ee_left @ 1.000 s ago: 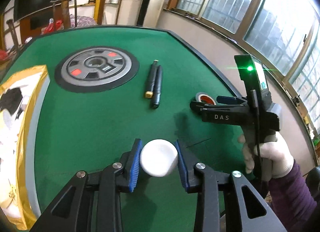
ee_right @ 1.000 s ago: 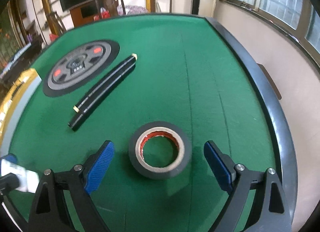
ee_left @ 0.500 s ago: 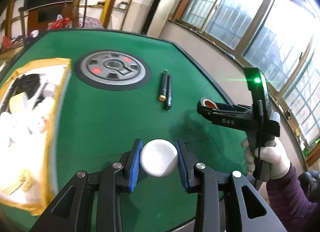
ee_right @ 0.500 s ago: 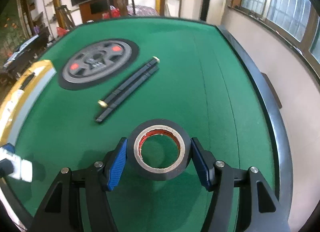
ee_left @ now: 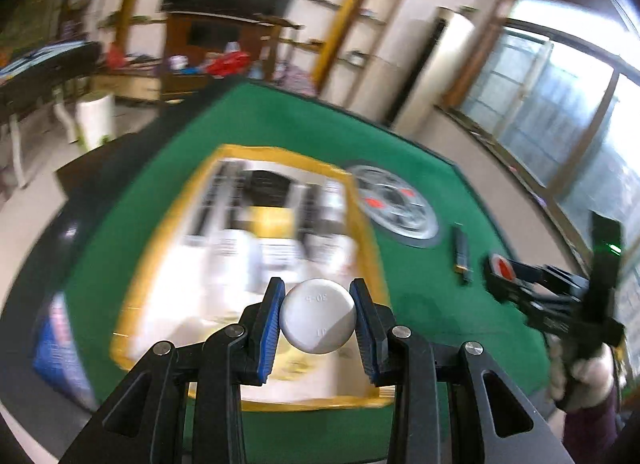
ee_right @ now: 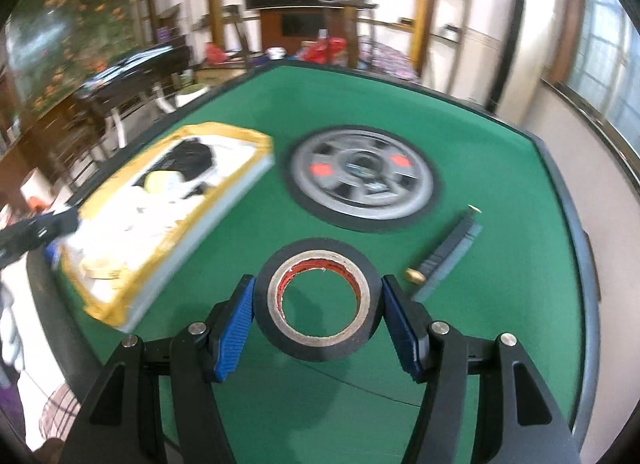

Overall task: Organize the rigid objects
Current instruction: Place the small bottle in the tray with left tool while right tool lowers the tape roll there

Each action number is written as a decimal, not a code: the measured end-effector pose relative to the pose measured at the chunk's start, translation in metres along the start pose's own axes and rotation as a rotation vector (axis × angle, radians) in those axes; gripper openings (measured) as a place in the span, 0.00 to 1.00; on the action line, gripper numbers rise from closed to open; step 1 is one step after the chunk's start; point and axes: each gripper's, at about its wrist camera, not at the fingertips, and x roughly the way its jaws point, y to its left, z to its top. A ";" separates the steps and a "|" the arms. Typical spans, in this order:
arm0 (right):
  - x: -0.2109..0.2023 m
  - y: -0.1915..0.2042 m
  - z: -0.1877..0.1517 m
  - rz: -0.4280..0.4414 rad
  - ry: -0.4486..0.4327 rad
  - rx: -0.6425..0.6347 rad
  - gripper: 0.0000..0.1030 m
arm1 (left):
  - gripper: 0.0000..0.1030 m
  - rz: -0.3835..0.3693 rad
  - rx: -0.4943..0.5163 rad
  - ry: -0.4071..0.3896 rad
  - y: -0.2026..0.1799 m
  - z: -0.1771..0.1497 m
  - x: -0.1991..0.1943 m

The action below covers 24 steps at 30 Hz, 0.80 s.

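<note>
White cap: a round white cap or lid [ee_left: 318, 321] sits clamped between the blue pads [ee_left: 272, 328] of the left gripper [ee_left: 319, 330], its flat face with faint raised figures turned toward the camera. It is round, so no long axis shows.
Left gripper: closed narrow on the white cap, a pad pressing each side, held in the air over the near edge of the yellow-rimmed box [ee_left: 168, 220].
Tape roll: a black roll of tape [ee_right: 317, 304] with a pale core and red inner lining is pinched at its outer rim between the blue pads [ee_right: 236, 328] of the right gripper [ee_right: 318, 324]. Its hole faces up toward the camera and green felt shows through it.
Right gripper: at medium width, holding the tape roll; in the left wrist view it shows at the far right, gripped by a gloved hand [ee_left: 588, 376].
Yellow-rimmed box: lies on the left of the green table [ee_right: 500, 192], holding white, black and yellow items too blurred to name.
Pens: two dark slim pens [ee_right: 448, 256] lie side by side, touching, right of the tape roll; their long axis runs from near-left to far-right, with a gold tip at each visible end.
Wheel disc: a grey wheel-like disc [ee_right: 360, 176] with red marks lies flat beyond the tape roll, between the box and the pens.
Surroundings: shelves, a dark screen and windows, all blurred.
</note>
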 end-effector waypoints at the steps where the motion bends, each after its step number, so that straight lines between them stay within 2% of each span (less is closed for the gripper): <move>1: 0.001 0.009 0.002 0.011 0.001 -0.015 0.60 | 0.34 0.017 -0.006 0.005 0.008 0.000 0.001; 4: 0.007 0.041 0.010 0.049 0.008 -0.068 0.60 | 0.34 0.075 -0.014 0.016 0.031 0.003 0.008; 10: 0.024 0.099 0.024 0.108 0.033 -0.161 0.60 | 0.36 0.122 -0.014 0.055 0.053 0.006 0.032; 12: 0.031 0.118 0.028 0.125 0.042 -0.189 0.60 | 0.41 0.134 -0.003 0.074 0.055 0.008 0.041; 14: 0.038 0.136 0.032 0.144 0.053 -0.216 0.60 | 0.58 0.130 -0.006 0.090 0.056 0.005 0.045; 15: 0.042 0.142 0.033 0.151 0.058 -0.227 0.60 | 0.58 0.123 -0.007 0.091 0.057 0.003 0.047; 18: 0.052 0.162 0.033 0.166 0.080 -0.266 0.60 | 0.59 0.099 0.002 0.065 0.056 0.003 0.038; 20: 0.059 0.171 0.031 0.163 0.091 -0.289 0.60 | 0.66 0.086 -0.008 0.033 0.056 0.002 0.026; 24: 0.076 0.178 0.029 0.161 0.118 -0.305 0.60 | 0.73 0.098 -0.016 -0.058 0.056 0.004 -0.002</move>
